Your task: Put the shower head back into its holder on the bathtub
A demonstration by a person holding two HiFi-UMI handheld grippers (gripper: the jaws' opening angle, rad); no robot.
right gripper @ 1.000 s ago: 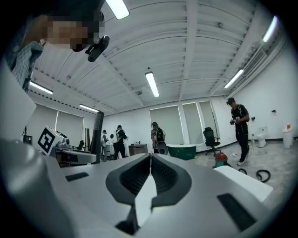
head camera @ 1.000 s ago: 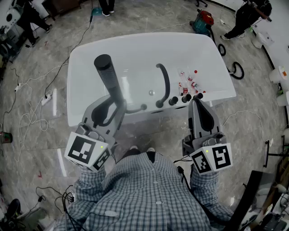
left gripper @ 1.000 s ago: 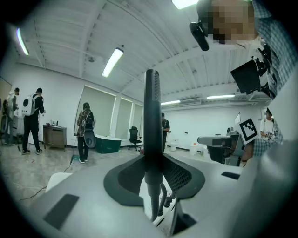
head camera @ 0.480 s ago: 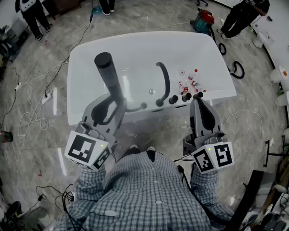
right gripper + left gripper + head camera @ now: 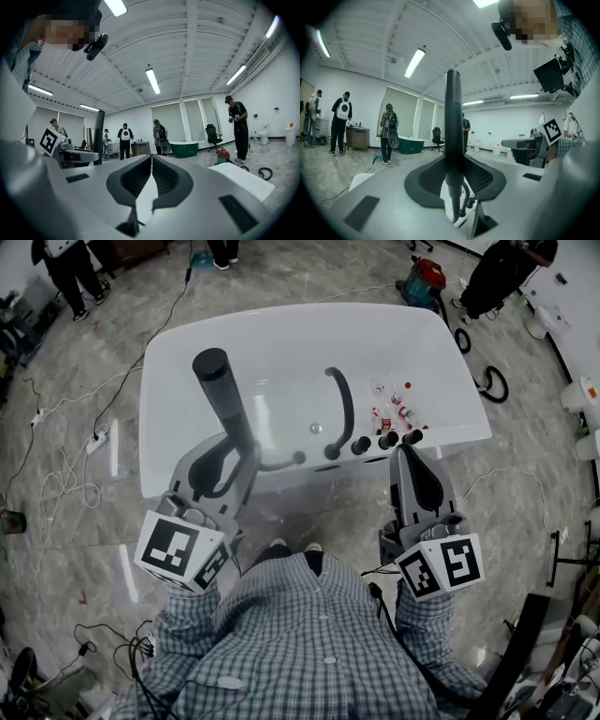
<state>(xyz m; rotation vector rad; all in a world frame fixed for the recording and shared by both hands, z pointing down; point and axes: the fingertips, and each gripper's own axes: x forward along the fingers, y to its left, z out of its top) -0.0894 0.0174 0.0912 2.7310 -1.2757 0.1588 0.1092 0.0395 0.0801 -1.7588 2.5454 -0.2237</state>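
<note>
One shower head [image 5: 225, 399] [image 5: 451, 117], dark, slim and round-ended, stands tilted over the white bathtub [image 5: 281, 343], clamped low on its shaft by my left tool [image 5: 239, 454] [image 5: 454, 174]. My right tool [image 5: 410, 452] [image 5: 151, 161] is closed on nothing, its tip beside the tub's dark knobs [image 5: 384, 440].

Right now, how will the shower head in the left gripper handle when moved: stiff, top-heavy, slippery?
Probably stiff: the shower head stands straight. Most of it rises above the left gripper, so it may lever or pivot in the jaws. The hose under it will likely drag a little.
</note>
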